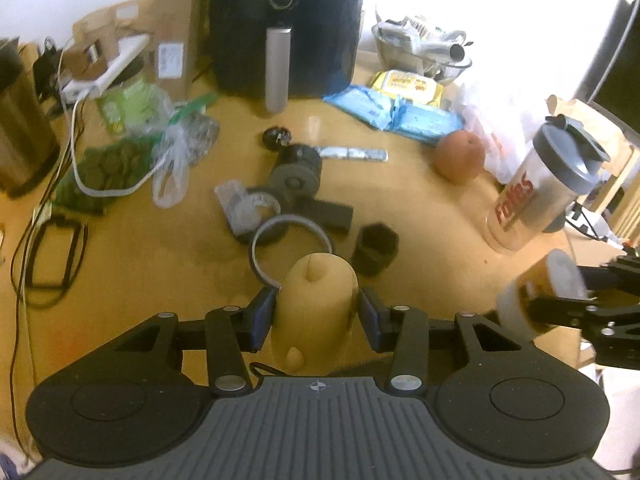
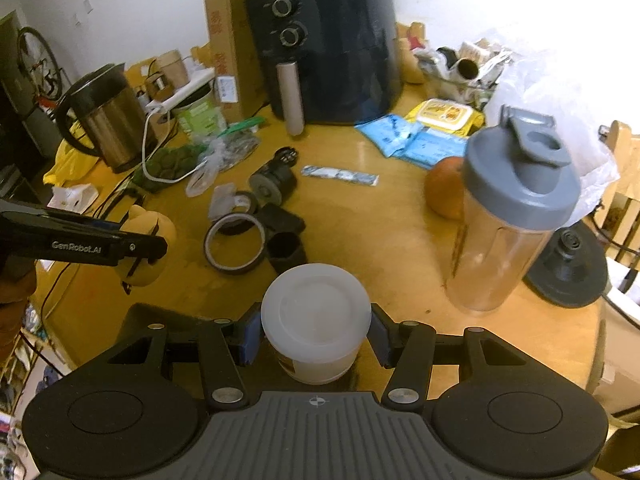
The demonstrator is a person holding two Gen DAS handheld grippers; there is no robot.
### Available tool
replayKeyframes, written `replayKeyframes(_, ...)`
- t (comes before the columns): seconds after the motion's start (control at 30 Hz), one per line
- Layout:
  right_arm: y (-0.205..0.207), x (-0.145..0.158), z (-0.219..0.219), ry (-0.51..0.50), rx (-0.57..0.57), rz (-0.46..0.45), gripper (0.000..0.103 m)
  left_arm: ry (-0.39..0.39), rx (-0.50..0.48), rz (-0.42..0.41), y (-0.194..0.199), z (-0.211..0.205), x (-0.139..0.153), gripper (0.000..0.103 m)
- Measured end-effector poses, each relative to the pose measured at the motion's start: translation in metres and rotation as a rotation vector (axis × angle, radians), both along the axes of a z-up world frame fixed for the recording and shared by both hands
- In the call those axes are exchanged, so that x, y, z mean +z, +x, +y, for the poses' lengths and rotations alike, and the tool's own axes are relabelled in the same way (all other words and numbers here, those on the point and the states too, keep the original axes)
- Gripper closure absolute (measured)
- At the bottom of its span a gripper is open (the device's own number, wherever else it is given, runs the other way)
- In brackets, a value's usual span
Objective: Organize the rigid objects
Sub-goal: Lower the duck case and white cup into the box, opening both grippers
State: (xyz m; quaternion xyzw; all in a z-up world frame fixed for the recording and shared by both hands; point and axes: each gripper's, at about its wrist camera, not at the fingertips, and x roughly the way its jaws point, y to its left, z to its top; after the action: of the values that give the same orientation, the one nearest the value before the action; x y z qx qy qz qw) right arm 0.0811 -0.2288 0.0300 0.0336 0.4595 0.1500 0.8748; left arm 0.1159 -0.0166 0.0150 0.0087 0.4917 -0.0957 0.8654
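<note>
Both tongs loaded above the cluttered wooden table — a yellow toy in the left, a white-lidded jar in the right.

The left gripper has its blue pads pressed on either flank of the yellow toy, which stands between the fingers, held clear of the table just this side of the roll of tape. The right gripper clamps the white-lidded jar from both sides, lid facing the camera — it too sits on the near side of the tape roll. Beyond the tape lie a small black cup, a black air fryer at the back, and to the right of the tape a clear shaker bottle with an orange just beside it.
</note>
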Motion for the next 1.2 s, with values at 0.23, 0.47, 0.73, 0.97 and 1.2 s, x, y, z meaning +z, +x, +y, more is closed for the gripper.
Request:
replayKeyframes(0.23, -0.007, -0.012, 0.012, -0.005, 0.043, 0.055, 0.046, -0.023, 0.066, 0.095, -0.023, 0.005, -0.009, 0.058)
replayKeyframes(0.47, -0.010, -0.028, 0.025, -0.027, 0.092, 0.122, 0.046, -0.047, 0.080, 0.145, -0.038, 0.005, -0.020, 0.058)
replayKeyframes(0.73, -0.004, -0.052, 0.040, -0.074, 0.127, 0.162, 0.046, -0.025, 0.106, 0.201, -0.039, 0.008, -0.044, 0.059)
replayKeyframes(0.97, 0.002, -0.062, 0.048, -0.113, 0.143, 0.168, 0.046, -0.021, 0.128, 0.215, -0.039, 0.009, -0.055, 0.064)
replayKeyframes(1.2, 0.000, -0.050, 0.053, -0.112, 0.149, 0.116, 0.028, -0.037, 0.108, 0.152, -0.049, 0.007, -0.045, 0.062)
